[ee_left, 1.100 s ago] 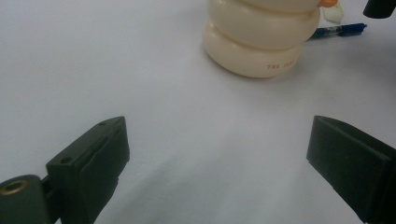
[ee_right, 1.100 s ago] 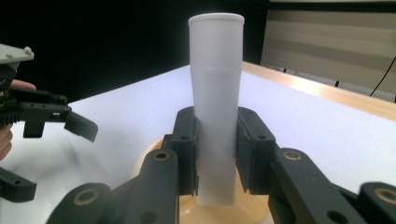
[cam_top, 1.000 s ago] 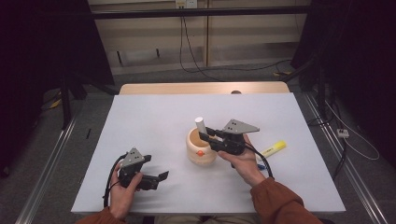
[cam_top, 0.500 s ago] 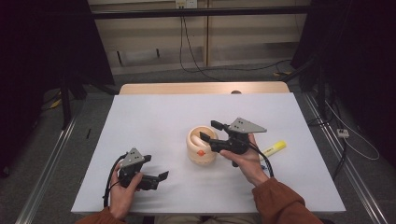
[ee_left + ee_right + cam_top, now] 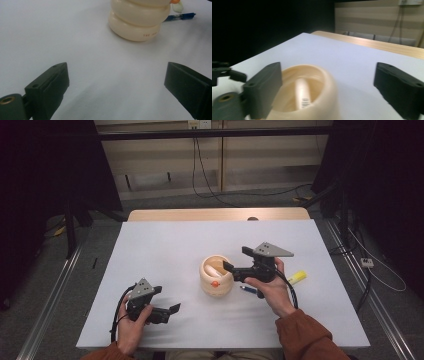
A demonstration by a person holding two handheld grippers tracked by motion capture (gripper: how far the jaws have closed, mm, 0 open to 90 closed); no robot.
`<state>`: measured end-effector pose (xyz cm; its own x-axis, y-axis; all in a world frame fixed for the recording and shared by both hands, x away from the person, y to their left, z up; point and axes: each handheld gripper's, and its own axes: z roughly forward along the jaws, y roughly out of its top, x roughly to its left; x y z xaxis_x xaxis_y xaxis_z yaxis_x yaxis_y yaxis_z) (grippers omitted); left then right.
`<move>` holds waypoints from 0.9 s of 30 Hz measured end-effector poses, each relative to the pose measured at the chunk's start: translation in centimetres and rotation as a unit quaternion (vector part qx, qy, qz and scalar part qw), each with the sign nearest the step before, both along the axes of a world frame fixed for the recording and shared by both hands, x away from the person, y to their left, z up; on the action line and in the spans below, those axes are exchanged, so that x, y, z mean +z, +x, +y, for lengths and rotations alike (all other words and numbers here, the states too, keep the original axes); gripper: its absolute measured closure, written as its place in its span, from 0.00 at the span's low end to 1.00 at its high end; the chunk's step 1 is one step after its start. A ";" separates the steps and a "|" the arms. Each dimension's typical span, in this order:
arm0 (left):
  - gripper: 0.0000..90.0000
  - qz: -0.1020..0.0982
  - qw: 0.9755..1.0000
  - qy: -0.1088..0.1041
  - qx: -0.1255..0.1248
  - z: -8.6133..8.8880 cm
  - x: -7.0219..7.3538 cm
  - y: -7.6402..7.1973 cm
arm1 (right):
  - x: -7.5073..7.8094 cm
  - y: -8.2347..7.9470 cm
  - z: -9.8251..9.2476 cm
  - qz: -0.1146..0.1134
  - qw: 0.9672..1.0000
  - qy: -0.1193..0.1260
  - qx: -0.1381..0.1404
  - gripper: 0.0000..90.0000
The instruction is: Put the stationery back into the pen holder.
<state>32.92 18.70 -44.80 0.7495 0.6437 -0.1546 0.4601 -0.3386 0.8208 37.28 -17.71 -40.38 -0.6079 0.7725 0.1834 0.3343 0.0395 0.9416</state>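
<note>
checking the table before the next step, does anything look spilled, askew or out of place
Nothing is spilled or damaged. The cream holder stands upright with a white marker leaning inside it. Two pens are not in it: a blue pen and a yellow highlighter lie loose on the table beside the right gripper.

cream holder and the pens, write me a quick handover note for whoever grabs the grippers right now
Right gripper: open, nothing between the jaws, which have just been opening; it hovers beside the rim of the cream holder.
Left gripper: open, empty, low over the table at the near left, pointing toward the holder.
Things: the white marker lies inside the holder, leaning on its wall. A blue pen lies on the table just right of the holder; a yellow highlighter lies farther right.
Done: white marker is in the holder.
Left: probably the blue pen and the yellow highlighter, both within the right gripper's side.
</note>
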 end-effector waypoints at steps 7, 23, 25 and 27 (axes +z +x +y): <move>0.06 -0.001 1.000 -0.002 0.002 0.0 0.0 0.0 | 0.5 -0.1 -2.8 0.008 1.000 -0.009 -0.022 0.06; 0.06 0.001 1.000 0.001 0.001 0.0 0.0 0.0 | -1.0 -1.6 -7.7 0.044 0.995 -0.076 -0.052 0.07; 0.06 0.002 1.000 0.001 0.000 0.0 -0.1 0.0 | -1.1 -1.8 -8.2 0.043 0.995 -0.077 -0.055 0.08; 0.06 0.002 1.000 0.001 0.001 0.0 -0.1 0.0 | -1.1 -2.0 -8.7 0.049 0.994 -0.077 -0.059 0.08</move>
